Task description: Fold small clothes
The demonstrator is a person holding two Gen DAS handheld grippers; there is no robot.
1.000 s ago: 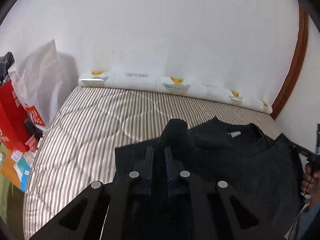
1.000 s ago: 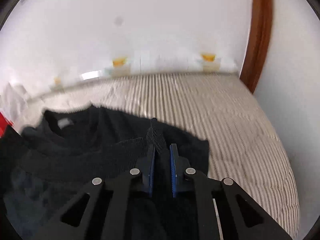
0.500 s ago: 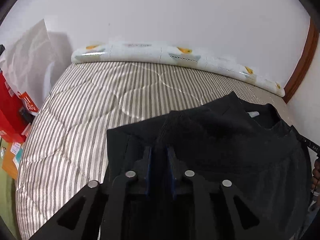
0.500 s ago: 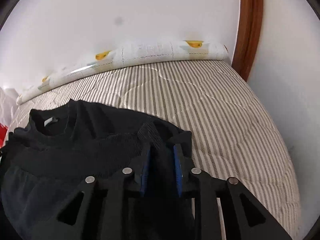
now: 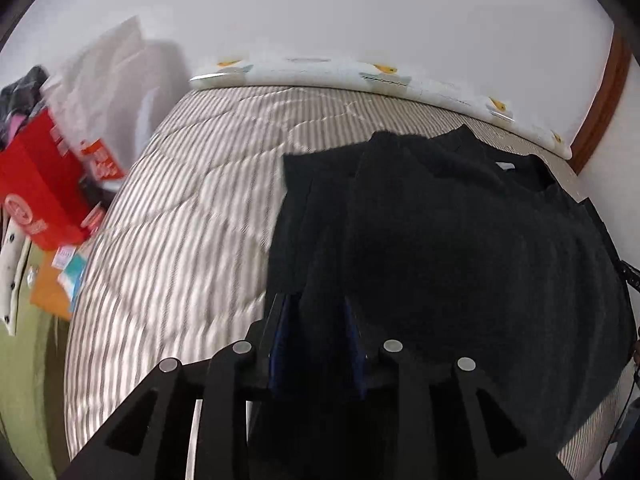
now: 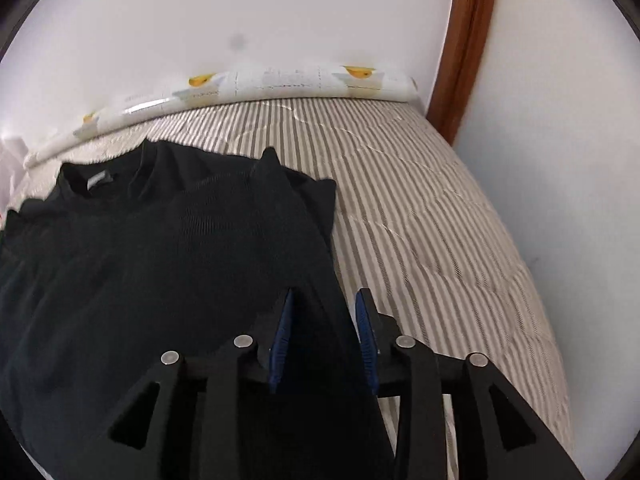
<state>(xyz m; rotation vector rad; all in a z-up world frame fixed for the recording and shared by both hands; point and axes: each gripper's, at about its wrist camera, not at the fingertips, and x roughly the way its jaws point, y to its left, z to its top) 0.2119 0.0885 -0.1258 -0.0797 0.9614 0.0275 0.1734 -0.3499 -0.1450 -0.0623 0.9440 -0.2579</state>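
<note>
The left gripper (image 5: 316, 320) and right gripper (image 6: 326, 312) are both opening, their blue pads apart with the black top (image 6: 168, 248) between them — it lies folded on the striped mattress (image 6: 420, 216), collar toward the wall. Whether cloth clings to a pad is probably unclear. Best to let go fully, then lift straight out — no dragging the fold.
</note>
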